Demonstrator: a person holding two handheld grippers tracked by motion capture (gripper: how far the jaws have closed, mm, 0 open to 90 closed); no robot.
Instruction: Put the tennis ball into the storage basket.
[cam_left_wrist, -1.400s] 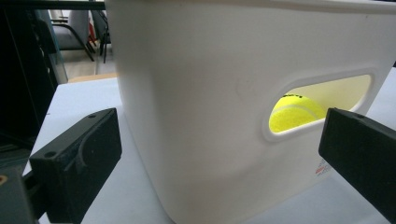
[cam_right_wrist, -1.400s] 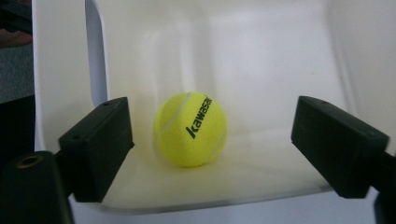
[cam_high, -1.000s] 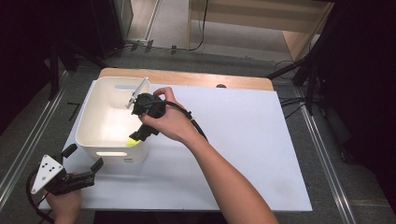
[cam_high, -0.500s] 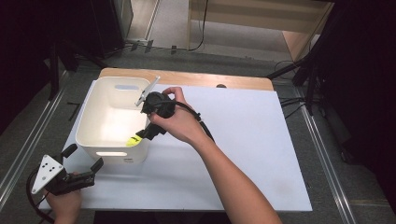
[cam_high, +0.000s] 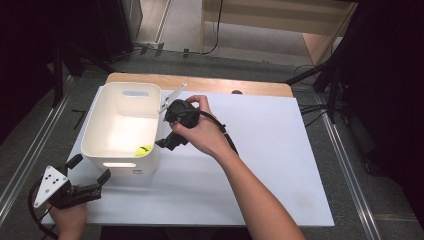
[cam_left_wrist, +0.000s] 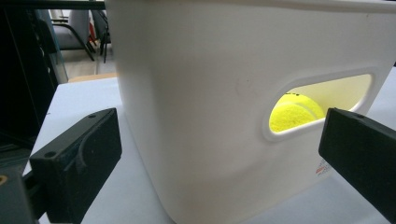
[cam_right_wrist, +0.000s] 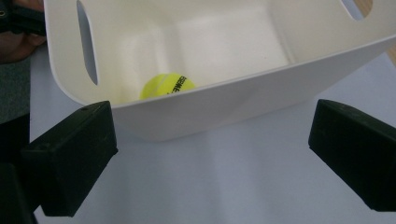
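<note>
Back out of the white plastic bin (cam_high: 100, 131) had come the right gripper (cam_high: 165, 142); a second before it reached down inside with the tennis ball, and now it hung just beside the bin's right wall, jaws spread wide with nothing between them. That yellow tennis ball (cam_high: 143, 150) lay on the bin floor in the near right corner, and it glowed through the handle slot (cam_left_wrist: 322, 105) in the left gripper view. Near the table's front left corner, the left gripper (cam_high: 89, 170) stayed put, jaws apart, aimed at the bin's near wall.
</note>
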